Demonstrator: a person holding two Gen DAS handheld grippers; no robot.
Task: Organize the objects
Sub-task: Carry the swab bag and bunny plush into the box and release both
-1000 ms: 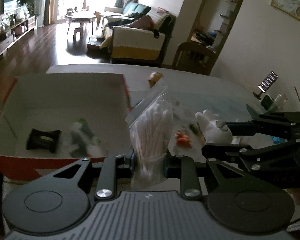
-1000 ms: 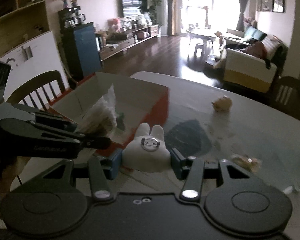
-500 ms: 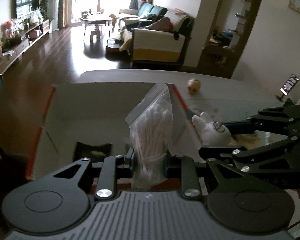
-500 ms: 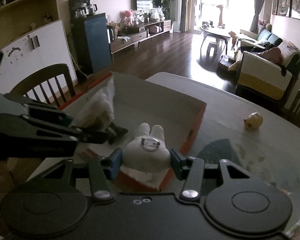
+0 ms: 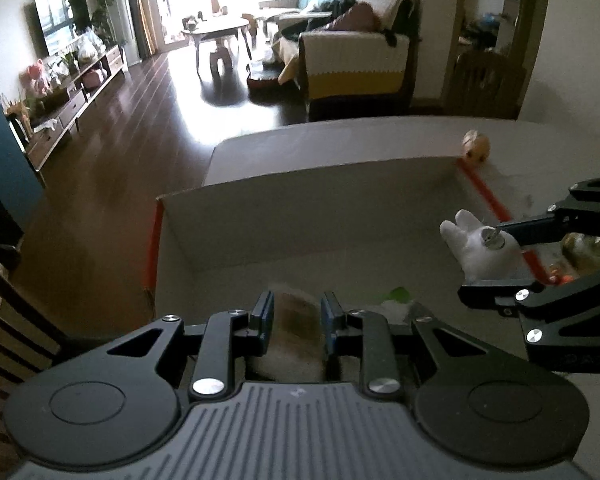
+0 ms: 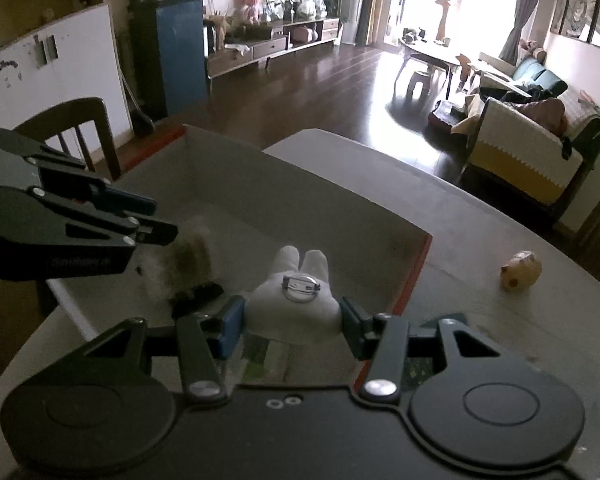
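Nearest the right wrist camera, the right tool (image 6: pixel 292 326) is clamped across the body of a small white plush rabbit with a metal pin clasp on its back (image 6: pixel 294 300). The rabbit's long axis runs straight ahead along the fingers, ears pointing away toward the far wall of the box. It hangs just inside the red right-hand rim of the shallow cardboard box with red edges (image 6: pixel 414 272), so the drop point lies directly below the tool, and the right hand is the one placed for it.

To its left, the left tool (image 5: pixel 296 318) stands with its jaws parted to a narrow gap. A blurred clear bag of cotton swabs (image 5: pixel 296 320) lies between and under them; whether the pads touch it I cannot tell, though it looks to be resting on the box floor. Beside it lie a flat black piece (image 6: pixel 198 294) and a green-and-white packet (image 5: pixel 398 300), both inside the box.

Farther out, on the grey bench (image 6: pixel 480 240) beyond the box's right rim, a small tan round figurine (image 6: pixel 520 276) sits well apart from both tools.
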